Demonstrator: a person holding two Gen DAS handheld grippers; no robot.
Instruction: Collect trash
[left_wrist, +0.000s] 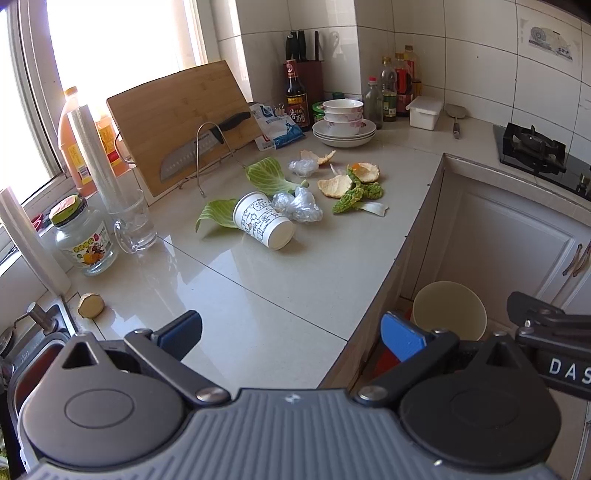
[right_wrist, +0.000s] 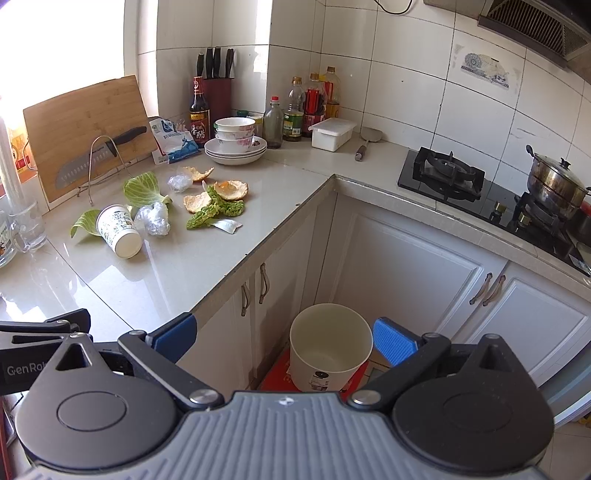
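Observation:
Trash lies in the middle of the counter: a tipped paper cup (left_wrist: 264, 220) (right_wrist: 120, 230), cabbage leaves (left_wrist: 267, 174) (right_wrist: 142, 189), crumpled plastic film (left_wrist: 301, 205) (right_wrist: 154, 218), orange peels (left_wrist: 367, 171) (right_wrist: 231, 189) and green vegetable scraps (left_wrist: 360, 194) (right_wrist: 218, 210). A cream bin (left_wrist: 448, 309) (right_wrist: 330, 345) stands empty on the floor below the counter corner. My left gripper (left_wrist: 291, 334) is open and empty above the counter's near edge. My right gripper (right_wrist: 284, 339) is open and empty above the floor, beside the bin.
A cutting board with a knife (left_wrist: 201, 153) leans at the back left. Stacked bowls (left_wrist: 343, 122), bottles (left_wrist: 295, 92), a glass mug (left_wrist: 131, 219) and a jar (left_wrist: 85, 238) line the counter. A gas stove (right_wrist: 441, 173) with a pot (right_wrist: 554, 181) is at right. Cabinet doors (right_wrist: 410, 273) stand below.

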